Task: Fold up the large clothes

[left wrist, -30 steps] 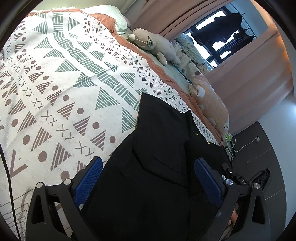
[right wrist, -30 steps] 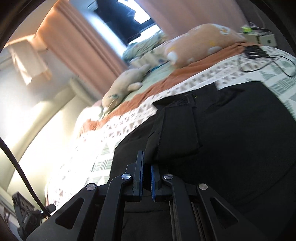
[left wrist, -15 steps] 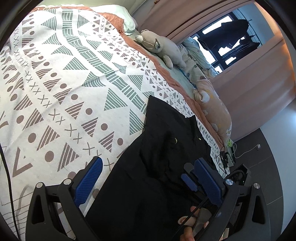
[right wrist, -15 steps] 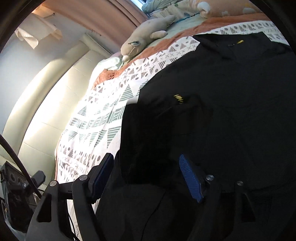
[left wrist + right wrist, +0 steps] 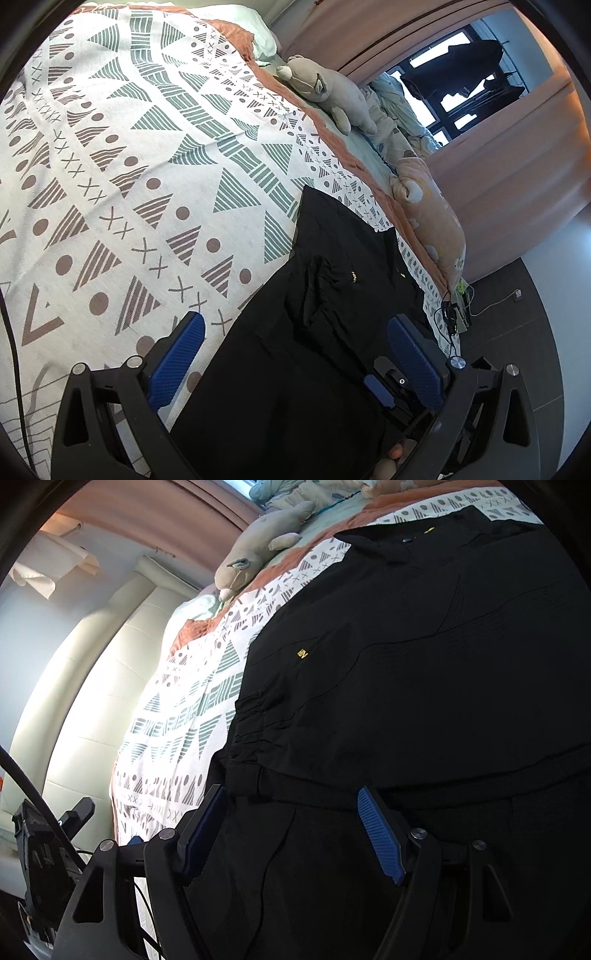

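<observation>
- Your bed is covered by a white patterned bedspread (image 5: 155, 155) with green and brown triangles, dots and crosses; it fills most of the left wrist view and runs along the left of the right wrist view.
- Your black garment (image 5: 325, 332) lies spread flat on that bedspread near the bed's edge; in the right wrist view it takes up most of the picture (image 5: 424, 664). A sleeve with a gathered cuff (image 5: 251, 723) is folded in across the body, and a small yellow logo (image 5: 303, 652) shows on the cloth.
- Pink curtains (image 5: 517, 166) hang beyond the bed beside a dark-framed window.
- An orange plush toy (image 5: 432, 221) lies along the far edge of the bed, close to the garment's top corner.
- A grey plush toy (image 5: 328, 92) lies further up the same edge, near the pillow.
- Your left gripper (image 5: 299, 354) is spread wide over the garment's lower part, its blue pads (image 5: 177, 358) apart and holding nothing.
- Your right gripper (image 5: 291, 830) is likewise wide apart just above the black cloth below the cuff, with nothing between its fingers (image 5: 380, 842).
</observation>
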{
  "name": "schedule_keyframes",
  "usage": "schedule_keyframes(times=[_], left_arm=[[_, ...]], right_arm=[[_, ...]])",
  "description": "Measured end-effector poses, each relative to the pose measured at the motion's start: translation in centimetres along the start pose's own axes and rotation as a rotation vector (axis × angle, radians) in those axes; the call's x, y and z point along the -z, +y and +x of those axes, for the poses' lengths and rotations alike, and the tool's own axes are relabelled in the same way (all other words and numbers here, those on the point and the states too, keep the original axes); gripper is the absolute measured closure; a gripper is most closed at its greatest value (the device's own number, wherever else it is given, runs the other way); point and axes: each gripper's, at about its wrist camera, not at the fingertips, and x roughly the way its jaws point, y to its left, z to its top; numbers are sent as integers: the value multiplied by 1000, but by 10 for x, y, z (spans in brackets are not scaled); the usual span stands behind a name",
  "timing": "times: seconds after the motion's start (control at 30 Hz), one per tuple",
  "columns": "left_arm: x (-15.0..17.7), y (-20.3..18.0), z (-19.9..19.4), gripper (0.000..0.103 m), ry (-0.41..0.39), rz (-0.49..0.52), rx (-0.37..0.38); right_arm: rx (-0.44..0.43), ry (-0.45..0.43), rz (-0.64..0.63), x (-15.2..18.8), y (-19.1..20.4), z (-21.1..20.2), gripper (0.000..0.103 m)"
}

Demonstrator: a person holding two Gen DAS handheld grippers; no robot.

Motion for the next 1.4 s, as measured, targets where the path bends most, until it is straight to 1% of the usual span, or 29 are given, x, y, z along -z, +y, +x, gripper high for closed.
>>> schedule_keyframes(times=[0.03,0.07,0.1,0.13,0.17,0.2,0.23,0.27,0.43,0.53,0.63,0.67,0.73,0.77,0.8,0.9,1.0,1.03,1.07,1.1,1.13,1.2,1.27,1.33,1.4], left_arm=[[0,0,0,1,1,1,1],[0,0,1,1,2,2,1],[0,0,1,1,3,2,0],[0,0,2,1,3,2,-1],[0,0,2,1,4,1,-3],[0,1,2,1,3,0,-6],[0,1,3,1,4,0,-8],[0,1,3,1,5,1,-9],[-2,0,6,1,10,8,-15],[-1,0,6,1,10,12,-28],[1,-4,4,1,10,24,-46],[2,-5,4,1,12,30,-52],[5,-9,3,1,20,40,-65],[7,-12,2,1,25,44,-69],[10,-15,0,1,29,48,-69],[17,-26,-10,1,30,73,-56],[26,-45,-26,1,10,167,-80],[30,-50,-33,1,3,199,-82],[33,-53,-38,1,-1,220,-81],[38,-55,-43,1,-1,240,-79],[43,-56,-47,1,3,255,-71],[56,-55,-57,1,5,297,-65],[72,-52,-66,1,-5,336,-85],[79,-48,-75,1,0,339,-81],[83,-47,-88,1,-14,329,-88]], right_arm=[[3,-6,18,-5,-2,6,34],[-3,-8,32,-5,-1,6,37],[-16,-10,48,-7,-3,7,44],[-18,-10,60,-10,-4,13,49],[-7,-8,75,-13,-6,19,61],[4,-2,94,-14,-8,25,70],[3,4,114,-17,-10,34,74],[0,5,119,-16,-13,38,80],[-2,10,78,-18,-4,54,81],[-18,17,69,-19,1,52,81],[-32,8,57,-20,5,38,81],[-23,1,50,-19,7,34,80],[8,-21,38,-17,9,18,66],[15,-32,40,-15,9,9,49],[20,-39,42,-10,6,-2,36],[48,-72,38,1,5,-31,35],[69,-112,59,15,-2,-60,34],[84,-126,66,20,-4,-71,31],[104,-142,68,25,-5,-80,24],[130,-161,64,30,-3,-88,22],[151,-181,63,37,-4,-100,21],[166,-207,60,50,-3,-116,21],[193,-232,56,67,-3,-134,21],[207,-244,62,82,-4,-151,21],[220,-248,55,94,-2,-161,21]])
